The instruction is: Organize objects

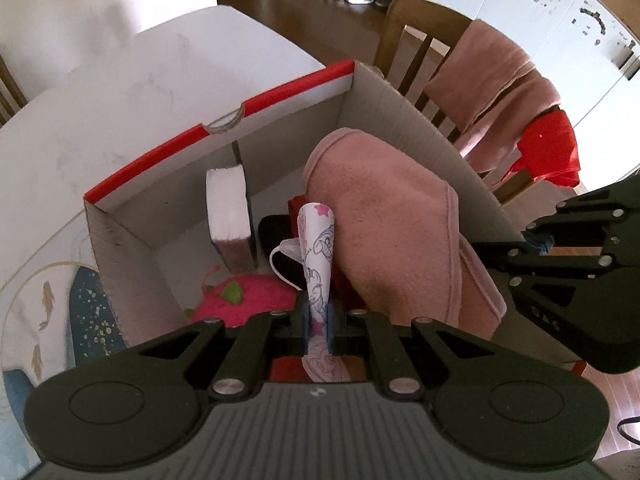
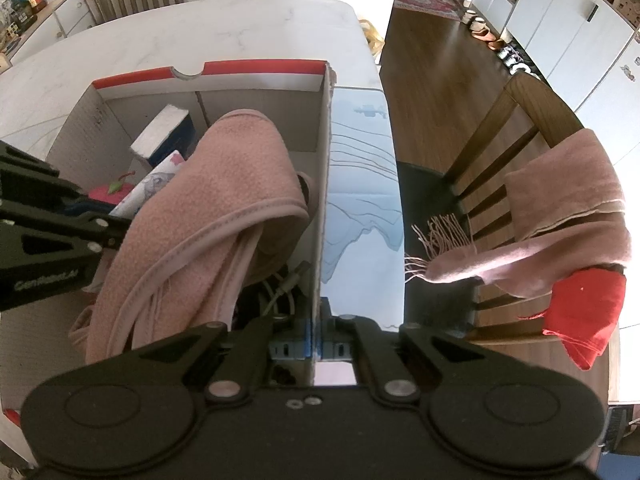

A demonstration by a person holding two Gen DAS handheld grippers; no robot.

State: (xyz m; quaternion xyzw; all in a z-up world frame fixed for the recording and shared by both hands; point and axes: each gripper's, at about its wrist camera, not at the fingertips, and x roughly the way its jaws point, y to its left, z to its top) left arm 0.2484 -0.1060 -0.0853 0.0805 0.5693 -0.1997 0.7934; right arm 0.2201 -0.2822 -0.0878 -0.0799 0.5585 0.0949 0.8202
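A red-rimmed cardboard box (image 1: 224, 120) stands on the table. In it lie a pink towel (image 1: 384, 220), a white-paged book (image 1: 228, 208) standing on edge, a pink plush fruit (image 1: 244, 296) and a white cable. My left gripper (image 1: 318, 320) is shut on a cartoon-printed paper sheet (image 1: 318, 256), held upright over the box. My right gripper (image 2: 316, 332) is shut on the box's right wall (image 2: 324, 200); it also shows at the right in the left wrist view (image 1: 540, 240). The towel (image 2: 208, 208), the book (image 2: 160, 136) and the sheet (image 2: 152, 188) show in the right wrist view.
A wooden chair (image 2: 500, 148) stands right of the table, with a pink scarf (image 2: 560, 208) and a red cloth (image 2: 584, 304) draped on it. A blue patterned mat (image 2: 360, 184) lies beside the box. The white table (image 2: 200, 36) extends behind. Shoes line the far floor.
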